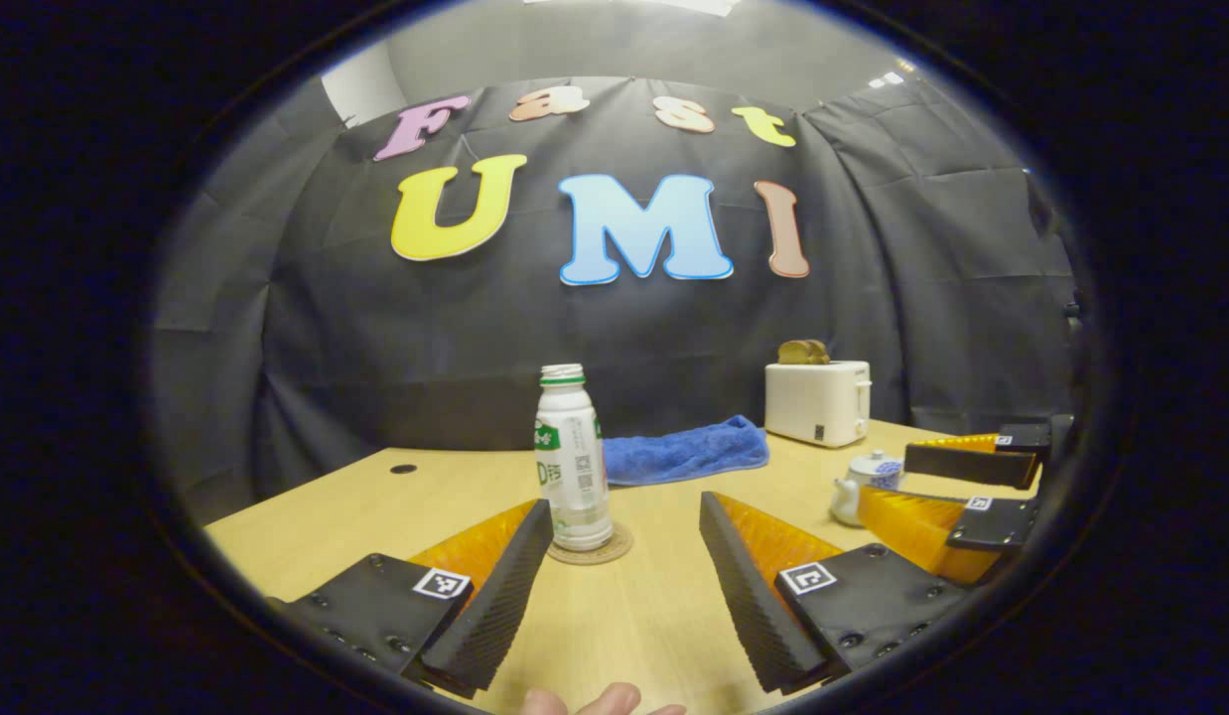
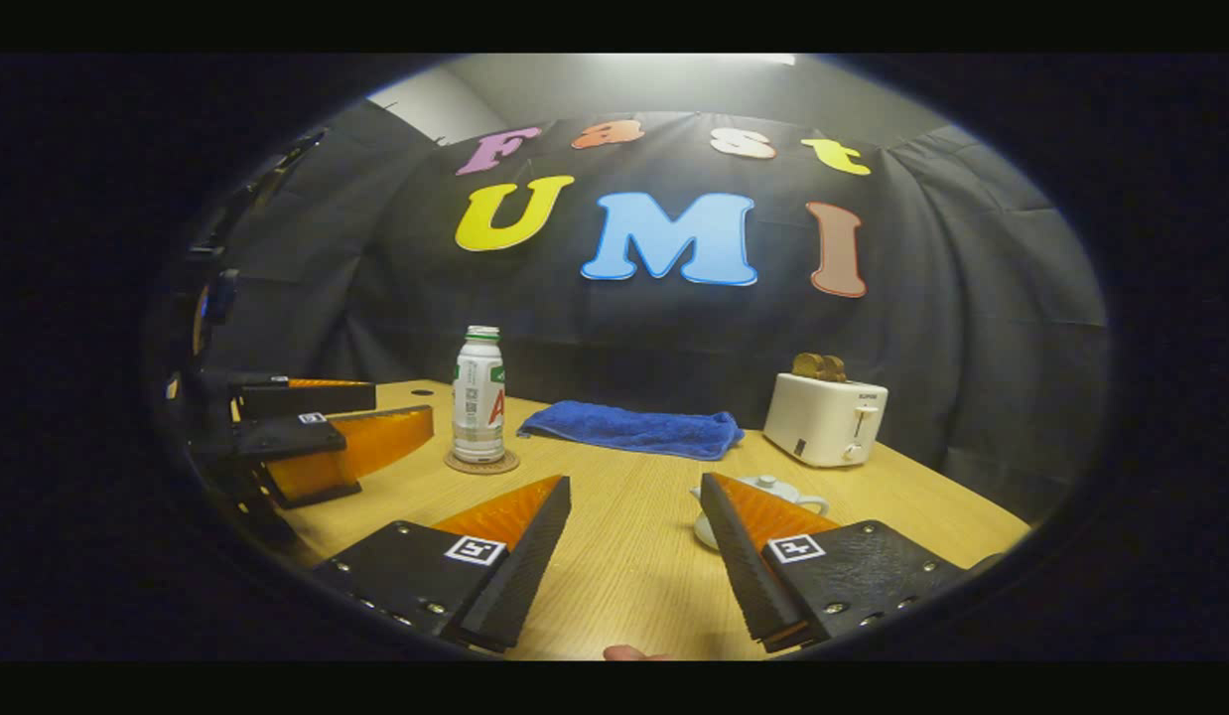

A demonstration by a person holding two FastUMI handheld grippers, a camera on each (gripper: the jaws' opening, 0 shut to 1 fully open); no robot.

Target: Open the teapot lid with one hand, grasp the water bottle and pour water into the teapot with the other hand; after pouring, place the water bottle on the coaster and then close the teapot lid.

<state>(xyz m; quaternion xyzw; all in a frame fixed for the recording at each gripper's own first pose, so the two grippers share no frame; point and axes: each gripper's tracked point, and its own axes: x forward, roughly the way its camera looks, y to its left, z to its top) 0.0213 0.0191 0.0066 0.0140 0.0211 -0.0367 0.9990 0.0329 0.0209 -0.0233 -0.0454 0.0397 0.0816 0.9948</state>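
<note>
Wooden table (image 1: 634,616), pale grain, bearing all items listed.

Left gripper (image 1: 624,536): fingers spread wide, grasping nothing. Water bottle (image 1: 572,457), white with a green cap, upright on a round coaster (image 1: 614,549), stands ahead of this gripper, just beyond and beside its left finger; apparently not touching it, though the finger overlaps the bottle's base in the left gripper view.

Right gripper (image 2: 634,516): fingers likewise parted, nothing between them. Teapot (image 2: 773,489), white, lid on, sits just behind this gripper's right finger, which hides most of the body. In the left gripper view the teapot (image 1: 863,484) shows blue patterning and lies beside the right gripper (image 1: 957,482).

Blue towel (image 2: 629,428), folded, lies farther off, ahead of both grippers. White toaster (image 2: 823,419), with browned slices in its slots, stands beyond the teapot, ahead and right of the right gripper.

Left gripper (image 2: 391,412) as seen from the right gripper view: open, just left of the bottle (image 2: 478,394) and coaster (image 2: 481,462).
</note>
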